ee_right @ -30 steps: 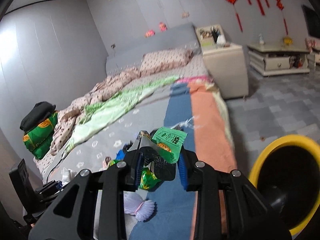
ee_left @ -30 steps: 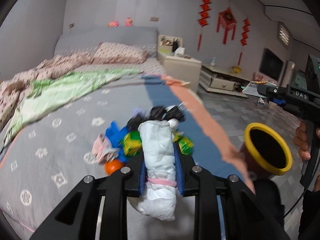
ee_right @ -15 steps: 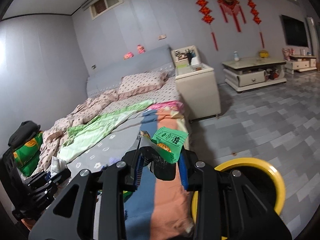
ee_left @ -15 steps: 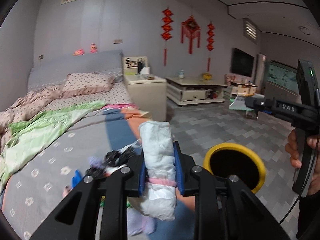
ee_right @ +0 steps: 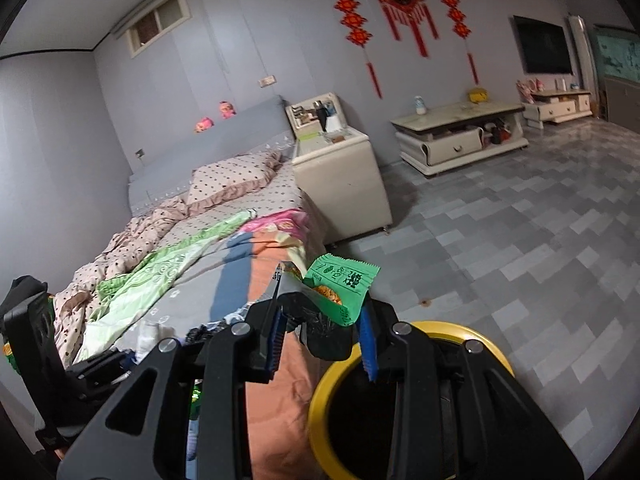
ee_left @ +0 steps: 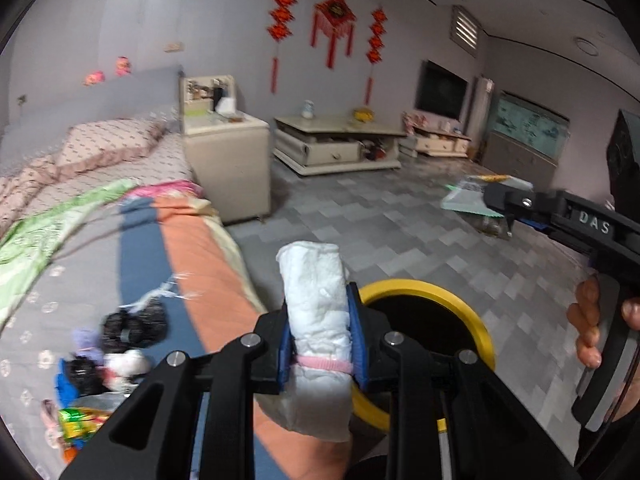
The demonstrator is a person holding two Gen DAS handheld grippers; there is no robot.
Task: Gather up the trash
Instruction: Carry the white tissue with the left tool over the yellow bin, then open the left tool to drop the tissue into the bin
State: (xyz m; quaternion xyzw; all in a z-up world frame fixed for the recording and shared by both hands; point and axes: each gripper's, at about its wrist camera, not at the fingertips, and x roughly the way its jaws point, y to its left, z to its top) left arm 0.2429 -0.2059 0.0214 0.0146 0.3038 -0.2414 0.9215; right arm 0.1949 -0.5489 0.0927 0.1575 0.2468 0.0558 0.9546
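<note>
Up front, the left gripper [ee_left: 320, 336] has its jaws pinched on a soft, crinkled white rolled diaper [ee_left: 316, 300] banded in pink. The right gripper [ee_right: 320, 332] clamps one glossy green snack wrapper [ee_right: 340, 284]. Both hang above one round, yellow-rimmed trash bin [ee_left: 424, 292] beside the bed [ee_left: 168, 248], where several dark and colourful scraps [ee_left: 120, 340] lie blurred.
</note>
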